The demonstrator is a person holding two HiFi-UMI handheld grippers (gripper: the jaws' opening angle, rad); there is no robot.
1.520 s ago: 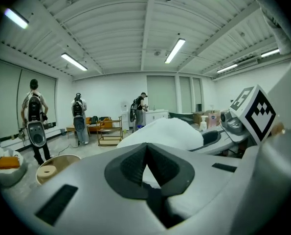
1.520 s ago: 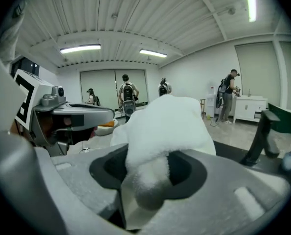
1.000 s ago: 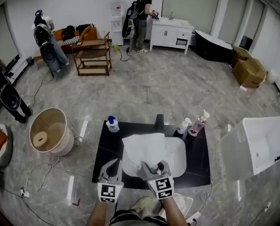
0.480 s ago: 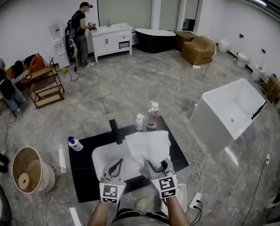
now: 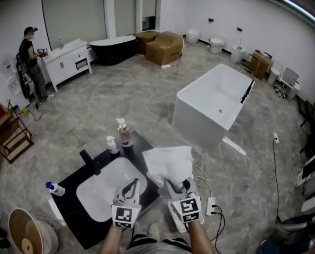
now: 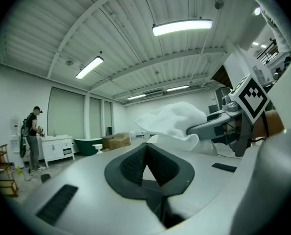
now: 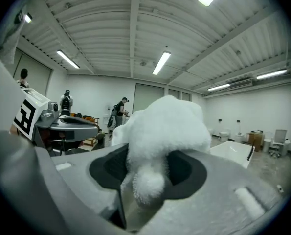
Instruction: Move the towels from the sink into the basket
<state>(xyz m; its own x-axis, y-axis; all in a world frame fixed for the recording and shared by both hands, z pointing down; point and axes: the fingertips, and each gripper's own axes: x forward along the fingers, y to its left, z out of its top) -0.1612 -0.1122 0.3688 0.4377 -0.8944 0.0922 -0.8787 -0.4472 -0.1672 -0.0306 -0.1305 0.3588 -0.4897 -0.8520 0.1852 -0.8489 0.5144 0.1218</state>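
- The step in hand is the carry. The right gripper (image 5: 179, 187) is clamped on a white towel (image 5: 168, 163), and in the right gripper view a wad of the cloth fills the space between its two pads.
- In the head view the towel sits at lower centre, bunched above the right gripper. It hangs over the right edge of the black counter (image 5: 72, 216), clear of the sink (image 5: 96, 194).
- The left gripper (image 5: 129, 187) is just beside the right one, over the sink's right rim. Its jaws are together at the tips, and its own view shows nothing between them.
- The sink's white basin looks bare from the head view, so this may be the last towel, though a fold low in the bowl could be hidden.
- The basket (image 5: 47, 233) stands on the floor at the lower left corner of the head view. It is well apart from the towel, on the far side of the sink.
- The next move calls for swinging the towel left across the counter towards the lower left corner, keeping the grip firm so that the loose cloth does not slip.
- It should be carried high enough that no trailing fold catches the faucet (image 5: 91, 162) or the bottles (image 5: 124, 134) at the back of the counter.
- The jaws should part only once the towel is over the basket's mouth.
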